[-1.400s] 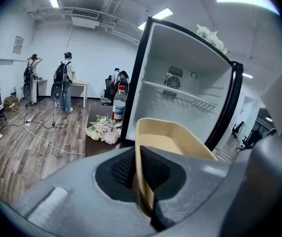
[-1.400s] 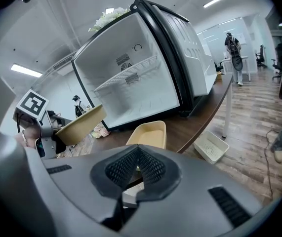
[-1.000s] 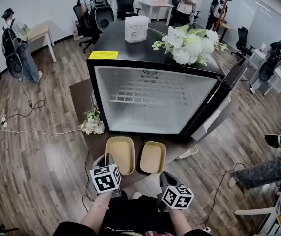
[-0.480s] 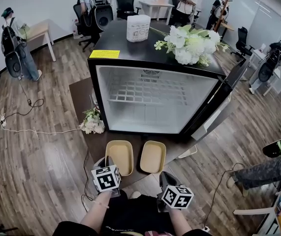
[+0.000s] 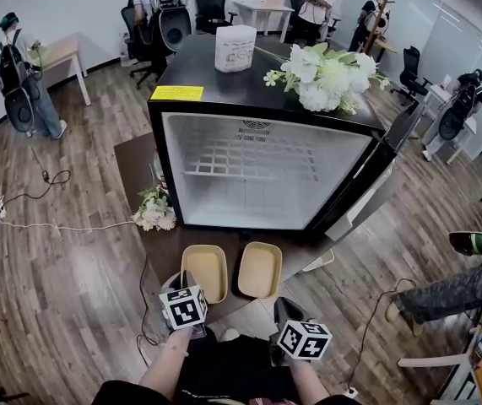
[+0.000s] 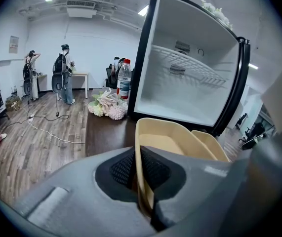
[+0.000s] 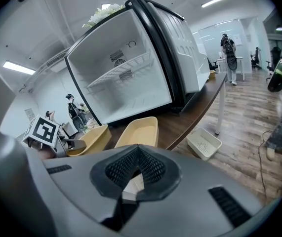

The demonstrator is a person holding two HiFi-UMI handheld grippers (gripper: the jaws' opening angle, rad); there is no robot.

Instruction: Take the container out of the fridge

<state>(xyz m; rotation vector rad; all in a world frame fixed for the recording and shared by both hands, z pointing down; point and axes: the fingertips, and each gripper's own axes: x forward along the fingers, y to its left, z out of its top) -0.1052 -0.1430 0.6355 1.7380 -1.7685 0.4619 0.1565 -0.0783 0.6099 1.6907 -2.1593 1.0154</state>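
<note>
Beige oval plastic container (image 5: 204,268) pinched in left tool (image 6: 141,181), its twin (image 5: 260,268) in right tool (image 7: 133,179); lowers left toward dark tabletop (image 5: 169,247), white fridge (image 5: 257,188) emptied.

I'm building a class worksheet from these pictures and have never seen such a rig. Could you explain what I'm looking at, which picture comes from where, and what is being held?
There is no robot here: a person holds a clamping tool in each hand. The wide picture comes from a camera on the person's head, looking down. The other two come from cameras riding on the tools. An open, empty fridge stands on a dark table, with two beige containers in front. The left tool is clamped on the left container's near rim. The right tool is shut, seemingly on the right container's rim.
</note>
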